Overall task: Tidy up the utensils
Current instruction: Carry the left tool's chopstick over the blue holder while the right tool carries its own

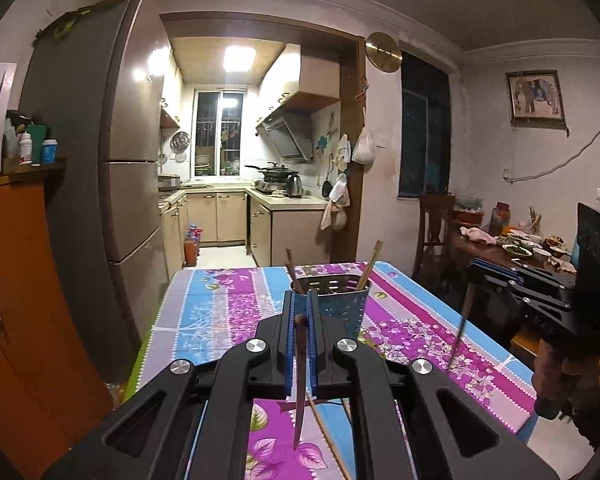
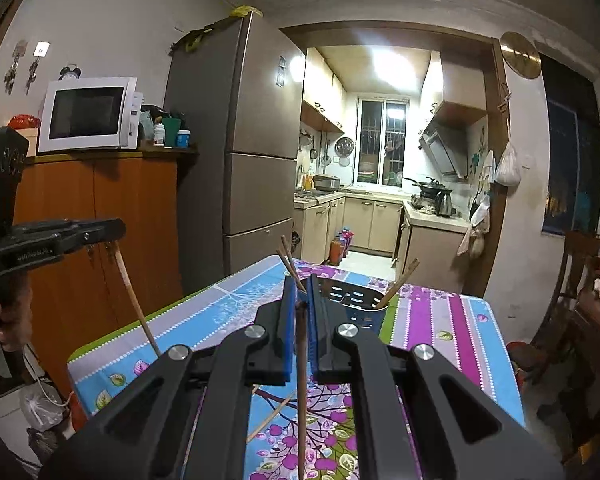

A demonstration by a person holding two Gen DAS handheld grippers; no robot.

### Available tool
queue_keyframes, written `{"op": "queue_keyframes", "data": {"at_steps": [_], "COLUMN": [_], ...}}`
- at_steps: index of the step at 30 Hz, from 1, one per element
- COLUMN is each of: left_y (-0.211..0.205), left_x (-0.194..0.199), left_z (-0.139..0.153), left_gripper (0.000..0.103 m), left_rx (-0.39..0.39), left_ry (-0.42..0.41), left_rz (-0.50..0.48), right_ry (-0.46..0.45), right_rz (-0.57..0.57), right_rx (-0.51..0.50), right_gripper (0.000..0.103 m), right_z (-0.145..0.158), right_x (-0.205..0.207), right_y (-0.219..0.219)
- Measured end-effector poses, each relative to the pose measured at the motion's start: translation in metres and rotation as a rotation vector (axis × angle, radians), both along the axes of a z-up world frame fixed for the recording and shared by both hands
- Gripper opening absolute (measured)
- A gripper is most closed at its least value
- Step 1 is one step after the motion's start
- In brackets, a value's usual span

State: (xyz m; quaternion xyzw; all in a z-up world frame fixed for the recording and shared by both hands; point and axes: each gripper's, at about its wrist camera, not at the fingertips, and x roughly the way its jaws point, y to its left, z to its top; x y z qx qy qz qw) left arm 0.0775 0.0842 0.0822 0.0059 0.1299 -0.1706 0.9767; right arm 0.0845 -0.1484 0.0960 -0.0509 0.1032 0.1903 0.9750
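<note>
**Two chopsticks up in the air by the holder**

I am holding one pair of tongs in each hand. My left tongs [image 1: 300, 316] are pinching a dark chopstick [image 1: 299, 392] near its top end, so the stick is hanging down below the pads. My right tongs [image 2: 300, 300] are pinching another chopstick [image 2: 301, 400] the same way, and it is hanging down too. Both pairs of tongs are squeezed tight on their sticks.

The metal holder [image 1: 340, 300] with little holes is standing on the desk [image 1: 204, 312], which is wearing a bright cloth with purple flowers. The holder is just past my left tongs and a bit to the right of them. A few chopsticks [image 1: 370, 266] are already leaning inside the holder, poking out over its rim. One more loose chopstick [image 1: 328, 436] is lying on the desk on my side of the holder.

In the right tongs' view, the holder [image 2: 360, 300] is sitting just behind the tongs.
</note>
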Motion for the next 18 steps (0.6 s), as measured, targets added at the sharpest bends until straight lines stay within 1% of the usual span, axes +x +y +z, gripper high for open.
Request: {"op": "queue_keyframes", "data": {"at_steps": [7,10,12,13,16,18], "left_y": [-0.024,-0.039,-0.05,-0.055,-0.069,-0.078], "left_x": [0.017,0.031,0.044,0.05,0.075,0.093], "left_z": [-0.009,-0.007,0.001,0.006,0.034,0.059], "left_gripper": [0.007,0.007,0.007,0.007,0.007,0.007], "left_rx": [-0.019,-0.017,-0.012,-0.013,-0.025,-0.043], "left_ry": [0.022,0.013,-0.018,-0.03,-0.097,-0.147], "left_rz": [-0.07,-0.095,-0.101,-0.104,-0.111,-0.103], "right_ry": [0.068,0.079,0.08,0.075,0.028,-0.006], "right_rz": [0.011,0.016,0.018,0.015,-0.004,-0.018], "right_rx": [0.047,0.056,0.067,0.08,0.109,0.128], "right_gripper": [0.004,0.004,0.004,0.004,0.004,0.004], "right_z": [-0.003,0.002,0.008,0.017,0.046,0.065], "right_x": [0.017,0.029,0.036,0.045,0.065,0.078], "right_y": [-0.008,-0.009,-0.011,-0.013,-0.018,-0.02]}}
